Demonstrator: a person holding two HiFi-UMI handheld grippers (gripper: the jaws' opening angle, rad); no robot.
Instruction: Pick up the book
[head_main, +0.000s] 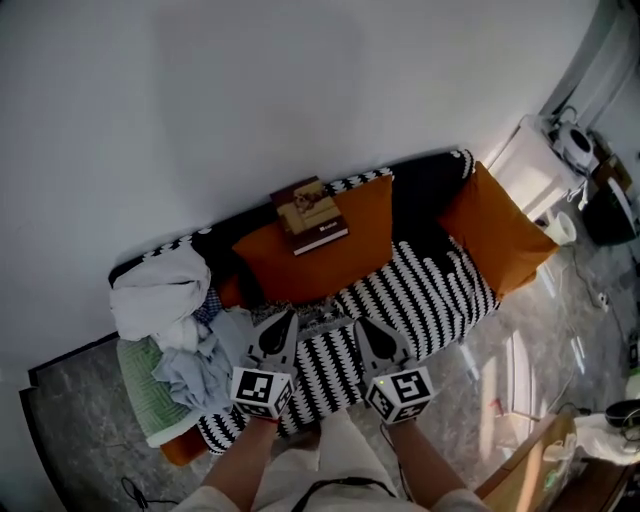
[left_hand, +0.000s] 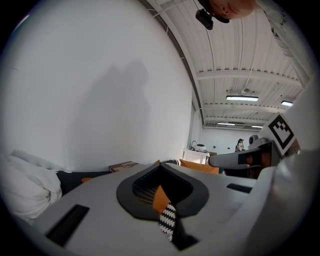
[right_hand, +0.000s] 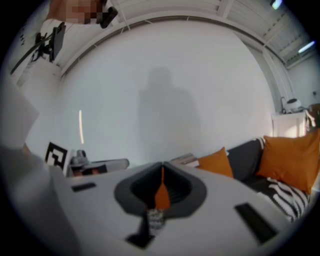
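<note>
A brown book lies flat on top of the middle orange cushion, against the sofa's back by the white wall. My two grippers hover side by side over the front of the zigzag-patterned seat, well short of the book. The left gripper is shut and holds nothing, and so is the right gripper. In the left gripper view the book shows low and far beyond the closed jaws of the left gripper. In the right gripper view the book peeks just right of the right gripper.
A heap of white cloth and pale blue clothes fills the sofa's left end, over a green mat. A second orange cushion leans at the right end. A white cabinet with an appliance stands beyond it.
</note>
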